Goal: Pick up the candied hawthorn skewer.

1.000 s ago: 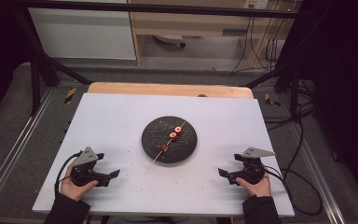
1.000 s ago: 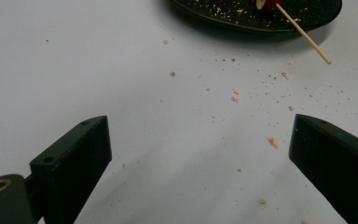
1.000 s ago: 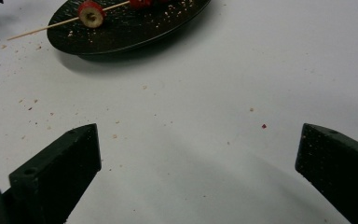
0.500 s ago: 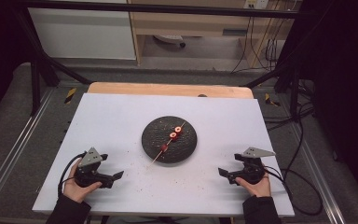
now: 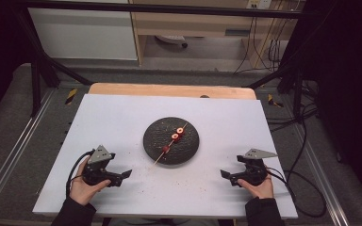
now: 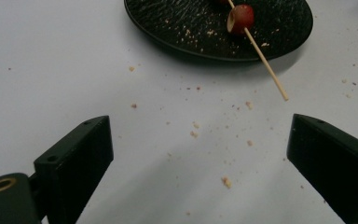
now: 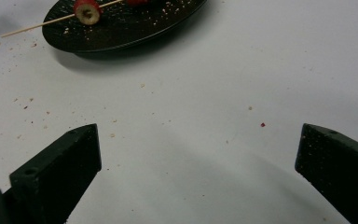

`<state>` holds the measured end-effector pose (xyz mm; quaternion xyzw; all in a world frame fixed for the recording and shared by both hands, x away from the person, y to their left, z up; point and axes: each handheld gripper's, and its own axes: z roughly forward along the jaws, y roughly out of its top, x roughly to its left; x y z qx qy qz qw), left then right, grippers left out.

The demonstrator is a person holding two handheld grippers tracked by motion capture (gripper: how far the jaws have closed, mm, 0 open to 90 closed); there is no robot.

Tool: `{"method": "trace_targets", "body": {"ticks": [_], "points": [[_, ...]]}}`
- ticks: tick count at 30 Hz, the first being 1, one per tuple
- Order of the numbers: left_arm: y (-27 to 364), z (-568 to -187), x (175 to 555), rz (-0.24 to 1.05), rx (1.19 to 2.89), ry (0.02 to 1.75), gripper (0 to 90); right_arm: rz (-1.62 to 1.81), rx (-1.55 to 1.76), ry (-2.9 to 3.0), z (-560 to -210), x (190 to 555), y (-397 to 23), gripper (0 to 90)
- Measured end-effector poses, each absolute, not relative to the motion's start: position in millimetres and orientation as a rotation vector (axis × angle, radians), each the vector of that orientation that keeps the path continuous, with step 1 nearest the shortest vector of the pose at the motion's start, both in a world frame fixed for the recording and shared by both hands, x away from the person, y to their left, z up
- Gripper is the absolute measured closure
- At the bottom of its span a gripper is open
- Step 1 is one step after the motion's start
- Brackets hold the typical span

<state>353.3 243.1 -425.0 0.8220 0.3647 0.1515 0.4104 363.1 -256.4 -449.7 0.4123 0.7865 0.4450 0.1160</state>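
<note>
While both grippers, left and right, sit released on worktop, nothing started; next likely reach for stick on plate.

Lab or test workspace, by the look of it. White surface over a wooden top, ringed by black metal framing; bundled cables along the back wall; grey carpeted floor; plain cabinets behind.
</note>
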Motion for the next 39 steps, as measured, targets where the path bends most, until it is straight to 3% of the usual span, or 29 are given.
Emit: {"method": "trace_targets", "body": {"ticks": [24, 30, 39], "points": [[148, -400, 394, 0.335, 2.232, 0.929, 18.8, 1.305, 1.211, 2.309, -449, 363, -257, 1.2], [132, -405, 404, 0.344, 2.282, 0.939, 27.2, 1.303, 1.209, 2.311, -449, 364, -257, 1.2], [120, -412, 414, 0.350, 2.332, 0.973, 47.3, 1.311, 1.213, 2.309, -448, 364, -257, 1.3]]}}
